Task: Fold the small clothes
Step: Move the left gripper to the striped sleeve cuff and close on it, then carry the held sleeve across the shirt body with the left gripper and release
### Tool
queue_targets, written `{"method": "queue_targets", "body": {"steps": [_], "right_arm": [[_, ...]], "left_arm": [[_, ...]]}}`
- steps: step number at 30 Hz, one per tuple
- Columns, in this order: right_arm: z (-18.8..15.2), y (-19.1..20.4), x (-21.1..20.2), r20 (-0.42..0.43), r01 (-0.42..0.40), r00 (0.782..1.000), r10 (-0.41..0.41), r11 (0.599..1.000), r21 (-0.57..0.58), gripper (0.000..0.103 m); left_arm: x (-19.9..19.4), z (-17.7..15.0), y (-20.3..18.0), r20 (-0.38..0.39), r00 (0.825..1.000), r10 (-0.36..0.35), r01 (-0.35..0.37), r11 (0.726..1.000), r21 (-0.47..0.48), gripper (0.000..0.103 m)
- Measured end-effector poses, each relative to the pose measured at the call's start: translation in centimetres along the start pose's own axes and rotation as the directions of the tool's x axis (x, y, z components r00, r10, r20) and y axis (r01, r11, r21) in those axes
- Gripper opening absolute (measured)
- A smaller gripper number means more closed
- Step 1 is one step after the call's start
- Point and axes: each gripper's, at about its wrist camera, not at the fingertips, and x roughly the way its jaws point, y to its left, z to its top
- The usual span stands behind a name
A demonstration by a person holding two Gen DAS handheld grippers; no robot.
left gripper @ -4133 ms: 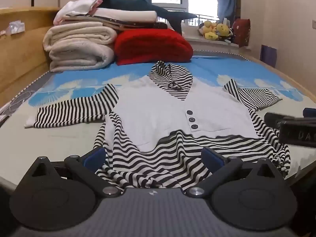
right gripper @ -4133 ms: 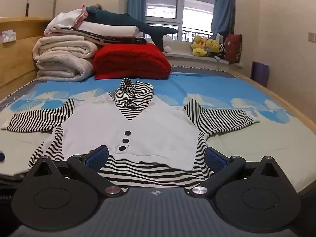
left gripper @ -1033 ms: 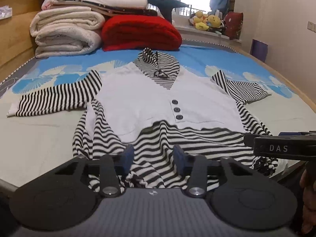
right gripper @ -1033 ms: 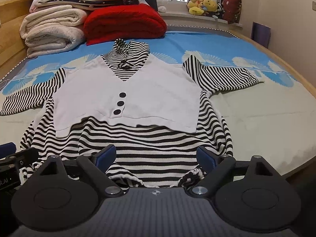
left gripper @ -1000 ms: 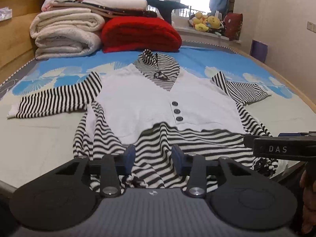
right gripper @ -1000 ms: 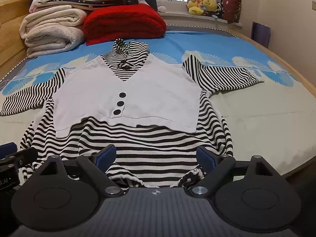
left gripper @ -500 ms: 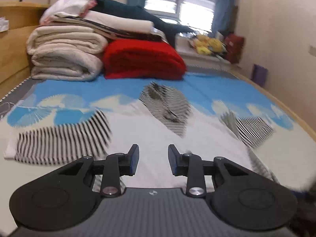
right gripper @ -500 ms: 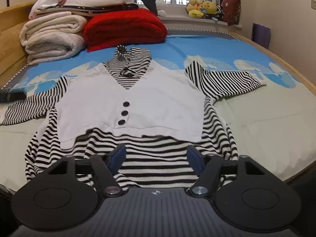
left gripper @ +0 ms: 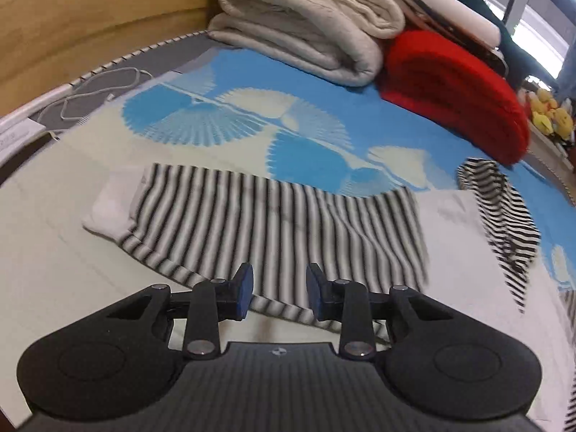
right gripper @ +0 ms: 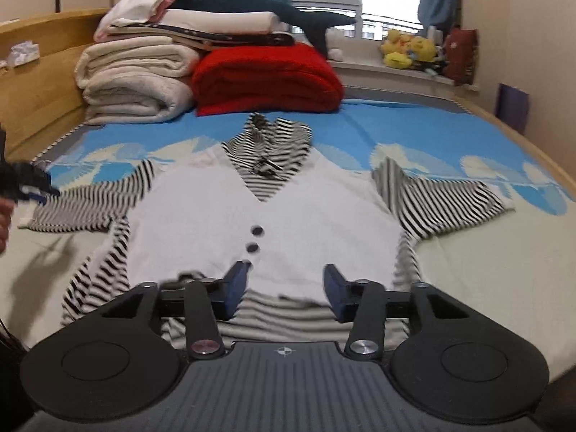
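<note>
Closest in, the left gripper (left gripper: 277, 293) hangs with its blue pads a narrow gap apart and nothing between them, right over the near edge of the striped sleeve (left gripper: 277, 223). That sleeve lies flat on the bed sheet (left gripper: 54, 252), white cuff (left gripper: 108, 208) out to the left. Over on the other side, the right gripper (right gripper: 286, 291) sits wider apart, also empty, poised above the lower front of the small striped top (right gripper: 266, 212), just where the white vest panel meets the striped hem (the lowest button is right beside its left pad).

Only the left wrist view catches the white cable (left gripper: 97, 90) coiled near the wooden bed frame (left gripper: 90, 18). Only the right wrist view takes in the whole garment spread face up, both sleeves out, plus the left gripper's tip (right gripper: 30, 183) at the far left.

Farther back: folded cream blankets (right gripper: 133, 82), a red blanket (right gripper: 266, 79), a plush shark (right gripper: 259, 3) on top, yellow toys (right gripper: 406, 48) on the sill.
</note>
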Motion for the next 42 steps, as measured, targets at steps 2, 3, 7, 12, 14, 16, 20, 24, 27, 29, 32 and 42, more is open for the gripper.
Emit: {"method": "queue_targets", "body": {"steps": [2, 3, 7, 12, 14, 16, 20, 24, 27, 29, 32, 42], "right_arm": [[2.6, 0.6, 1.7, 0.0, -0.014, 1.0, 0.014, 1.0, -0.024, 0.055], [3.9, 0.9, 2.6, 0.006, -0.014, 1.0, 0.014, 0.999, -0.033, 0.055], [9.4, 2.6, 7.0, 0.071, -0.049, 0.996, 0.053, 0.997, -0.057, 0.055], [13.7, 4.6, 12.1, 0.12, -0.112, 0.985, 0.123, 0.989, -0.092, 0.05], [13.8, 4.9, 13.7, 0.138, -0.129, 0.98, 0.143, 0.986, -0.104, 0.048], [13.0, 4.8, 15.1, 0.131, -0.133, 0.981, 0.146, 0.986, -0.103, 0.042], [12.6, 5.4, 16.9, 0.081, -0.134, 0.987, 0.141, 0.986, -0.096, 0.038], [12.6, 5.7, 16.7, 0.131, -0.118, 0.982, 0.136, 0.983, -0.137, 0.038], [12.5, 5.5, 16.7, 0.131, -0.11, 0.983, 0.128, 0.984, -0.138, 0.038], [12.8, 5.1, 16.8, 0.121, -0.119, 0.984, 0.134, 0.985, -0.121, 0.038], [12.9, 4.6, 16.9, 0.112, -0.11, 0.986, 0.122, 0.988, -0.108, 0.038], [13.1, 2.2, 17.5, 0.054, -0.078, 0.995, 0.082, 0.995, -0.065, 0.025]], "left_arm": [[0.7, 0.3, 0.7, -0.009, 1.0, 0.03, -0.03, 1.0, 0.009, 0.036], [1.0, 0.3, 1.1, -0.016, 0.999, 0.033, -0.033, 0.999, 0.003, 0.036], [1.7, 0.1, 1.6, -0.025, 0.998, 0.054, -0.054, 0.999, -0.004, 0.036], [2.6, 0.0, 1.5, -0.035, 0.996, 0.081, -0.081, 0.997, 0.007, 0.036], [3.0, 0.0, 1.4, -0.043, 0.995, 0.089, -0.088, 0.996, 0.012, 0.036], [3.5, -0.1, 1.2, -0.048, 0.994, 0.096, -0.095, 0.995, 0.018, 0.036], [4.1, 0.1, 0.8, -0.047, 0.994, 0.103, -0.102, 0.995, 0.019, 0.038], [4.6, 0.5, 1.7, -0.064, 0.993, 0.104, -0.108, 0.992, -0.059, 0.046], [5.1, 1.0, 3.8, -0.074, 0.991, 0.115, -0.126, 0.979, -0.159, 0.049], [5.7, 1.1, 5.6, -0.093, 0.987, 0.13, -0.149, 0.959, -0.241, 0.049], [6.7, 0.9, 8.1, -0.138, 0.983, 0.123, -0.166, 0.916, -0.364, 0.049], [8.0, 0.8, 10.1, -0.136, 0.978, 0.158, -0.204, 0.858, -0.472, 0.005]]}}
